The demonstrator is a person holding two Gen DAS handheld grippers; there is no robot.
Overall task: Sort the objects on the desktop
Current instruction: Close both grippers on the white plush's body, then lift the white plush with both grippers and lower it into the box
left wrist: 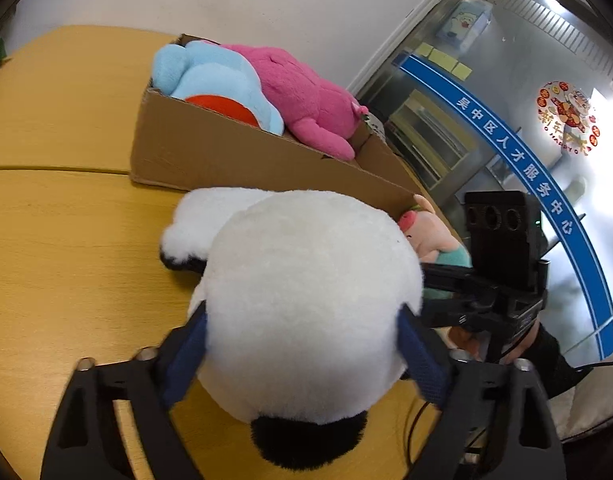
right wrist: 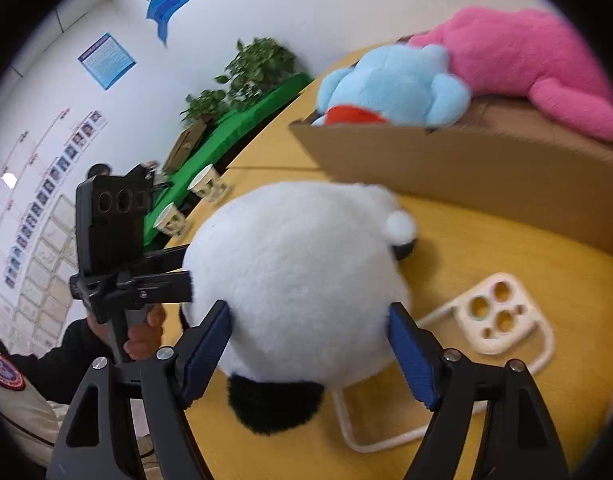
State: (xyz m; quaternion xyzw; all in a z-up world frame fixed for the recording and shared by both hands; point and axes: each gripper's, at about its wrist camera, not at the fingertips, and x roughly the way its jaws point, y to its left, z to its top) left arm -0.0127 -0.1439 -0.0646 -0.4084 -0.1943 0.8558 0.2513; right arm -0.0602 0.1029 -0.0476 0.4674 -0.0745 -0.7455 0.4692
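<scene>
White fluffy panda plush [left wrist: 306,300] fills the centre of both views, and we've got it squeezed from both sides: left tool [left wrist: 302,344] and right tool [right wrist: 310,344] each clamped on it. Cardboard box [left wrist: 210,156] with blue plush [left wrist: 214,80] and pink plush [left wrist: 302,96] sits upper middle on the yellow surface [left wrist: 66,240].

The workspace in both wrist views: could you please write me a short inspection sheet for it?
Surface: yellow wooden table, with a seam across it.
Job's things: white plush toy on the table; blue plush and pink plush in the cardboard box; small pink plush beside the box.
Clutter: white phone case; two paper cups.
Grippers: left gripper and right gripper both straddle the white plush toy, pads against its sides.
Cables: black cable at the table edge.
Surroundings: potted plants, wall posters, glass door.
</scene>
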